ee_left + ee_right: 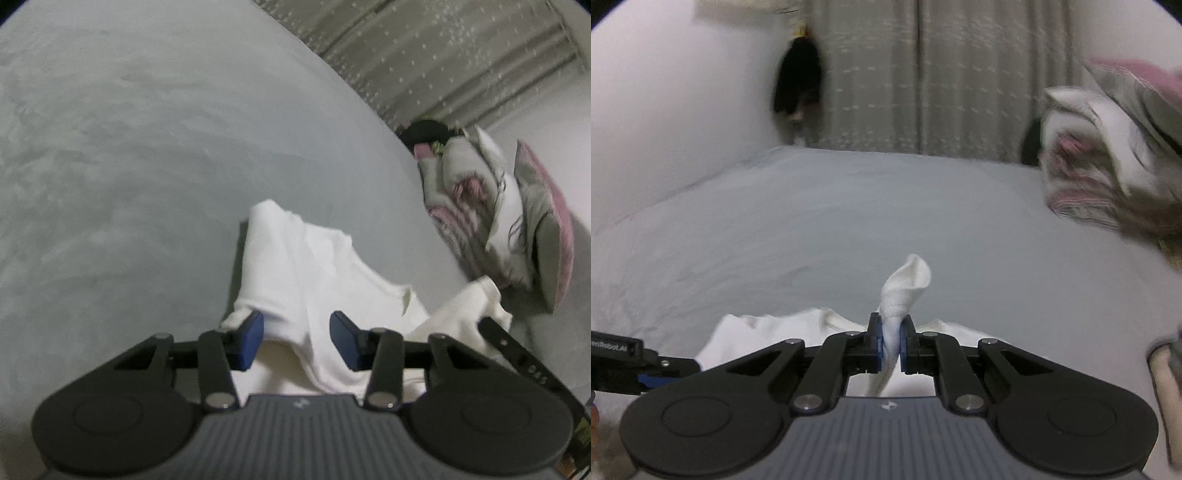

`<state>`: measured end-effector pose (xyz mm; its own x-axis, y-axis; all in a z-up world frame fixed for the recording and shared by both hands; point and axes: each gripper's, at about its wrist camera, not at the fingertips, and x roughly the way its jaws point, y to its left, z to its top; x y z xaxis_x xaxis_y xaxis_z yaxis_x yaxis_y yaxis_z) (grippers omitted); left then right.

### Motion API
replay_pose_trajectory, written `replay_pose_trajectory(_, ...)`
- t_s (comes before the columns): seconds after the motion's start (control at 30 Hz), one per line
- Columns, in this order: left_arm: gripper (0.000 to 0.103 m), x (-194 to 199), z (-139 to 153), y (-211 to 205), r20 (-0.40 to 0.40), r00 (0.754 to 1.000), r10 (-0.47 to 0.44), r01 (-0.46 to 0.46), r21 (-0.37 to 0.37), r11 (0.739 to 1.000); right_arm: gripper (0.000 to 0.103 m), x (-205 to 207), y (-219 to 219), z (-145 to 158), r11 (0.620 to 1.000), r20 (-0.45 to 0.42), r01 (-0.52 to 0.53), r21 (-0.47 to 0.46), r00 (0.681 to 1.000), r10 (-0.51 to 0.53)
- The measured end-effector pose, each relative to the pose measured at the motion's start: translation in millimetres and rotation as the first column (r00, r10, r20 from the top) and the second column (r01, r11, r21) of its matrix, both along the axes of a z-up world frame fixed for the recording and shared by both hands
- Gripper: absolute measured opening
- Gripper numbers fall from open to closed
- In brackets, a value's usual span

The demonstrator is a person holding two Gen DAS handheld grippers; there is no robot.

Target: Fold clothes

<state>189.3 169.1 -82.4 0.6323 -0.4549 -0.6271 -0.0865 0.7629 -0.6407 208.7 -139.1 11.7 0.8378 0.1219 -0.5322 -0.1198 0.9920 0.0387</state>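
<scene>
Gripping one white garment [905, 280], right claw [890, 345].

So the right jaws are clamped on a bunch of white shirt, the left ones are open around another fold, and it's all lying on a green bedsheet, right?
Not quite: the bedsheet is pale grey, not green, as the right wrist view shows. The rest holds: the right gripper is shut on a bunch of the white shirt, and the left gripper is open around another fold.

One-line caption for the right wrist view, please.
Right gripper pinches a bunched corner of the white garment above the grey bed, pillows at right.
</scene>
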Motion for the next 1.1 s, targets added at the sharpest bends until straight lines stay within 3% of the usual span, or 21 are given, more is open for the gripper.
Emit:
replay_pose_trajectory(0.23,0.041,1,-11,-17,-0.054,0.996,-0.068,0.074,0.105,0.992,0.01,-36,-74,-32,0.981,-0.082,0.076,0.179,0.995,-0.062)
replay_pose_trajectory(0.43,0.043,-4,-6,-23,-0.041,0.991,-0.129,0.135,0.191,0.972,0.012,-38,-95,-67,0.968,-0.18,0.117,0.22,0.981,-0.077)
replay_pose_trajectory(0.6,0.051,-7,6,-24,-0.065,0.972,-0.227,0.236,0.226,0.945,0.03,-51,-115,-69,0.957,-0.206,0.117,0.264,0.976,-0.063)
replay_pose_trajectory(0.67,0.053,-10,16,-15,-0.055,0.967,-0.25,0.256,0.203,0.945,0.043,-55,-122,-63,0.951,-0.19,0.12,0.284,0.979,-0.067)
replay_pose_trajectory(0.73,0.057,-10,26,-5,-0.025,0.969,-0.247,0.247,0.192,0.95,0.045,-58,-128,-57,0.947,-0.158,0.123,0.298,0.984,-0.079)
replay_pose_trajectory(0.83,0.061,-8,37,18,0.016,0.985,-0.172,0.166,0.18,0.97,0.045,-51,-134,-51,0.935,-0.133,0.137,0.326,0.986,-0.098)
replay_pose_trajectory(0.93,0.056,-5,35,35,0.036,0.996,-0.084,0.077,0.171,0.982,0.044,-36,-132,-52,0.936,-0.126,0.14,0.322,0.987,-0.105)
replay_pose_trajectory(1.0,0.048,-3,31,40,0.052,0.998,-0.041,0.031,0.181,0.983,0.038,-26,-126,-56,0.947,-0.126,0.128,0.295,0.988,-0.094)
replay_pose_trajectory(1.1,0.047,3,24,42,0.056,0.998,-0.011,0.001,0.172,0.985,0.017,-20,-115,-63,0.968,-0.125,0.117,0.224,0.988,-0.091)
